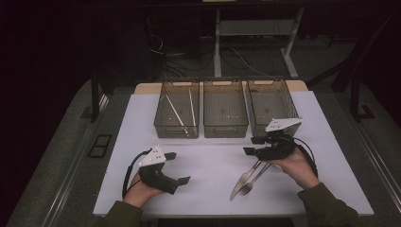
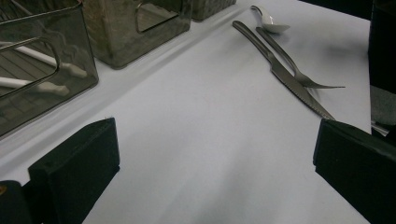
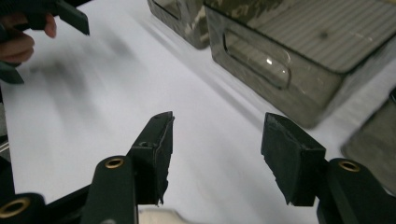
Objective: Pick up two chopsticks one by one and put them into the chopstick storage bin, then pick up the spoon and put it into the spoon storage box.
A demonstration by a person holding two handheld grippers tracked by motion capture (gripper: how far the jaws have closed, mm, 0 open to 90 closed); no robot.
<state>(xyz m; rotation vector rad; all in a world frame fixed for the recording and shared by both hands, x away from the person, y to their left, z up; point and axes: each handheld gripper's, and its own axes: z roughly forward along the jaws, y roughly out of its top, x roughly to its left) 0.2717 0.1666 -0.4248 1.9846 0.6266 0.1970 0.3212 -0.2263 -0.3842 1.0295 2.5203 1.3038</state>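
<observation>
High view: your right gripper (image 1: 251,145) hangs with jaws apart and empty over the knife (image 1: 244,179) and fork (image 1: 253,181) near the table's (image 1: 213,161) front edge. Chopsticks (image 1: 178,113) are binned already; cutlery is left. Left gripper (image 1: 176,168) is released.

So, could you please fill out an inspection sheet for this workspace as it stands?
Surface: white table top, bare in the middle.
Job's things: knife, fork and spoon lie together near the right gripper; three clear bins stand in a row; the left bin holds two white sticks.
Clutter: nothing seen.
Grippers: left gripper open, empty; right gripper open, empty, over the cutlery handles.
Cables: black cable loops from the left gripper.
Surroundings: dark floor, white desk legs and wires behind.
</observation>
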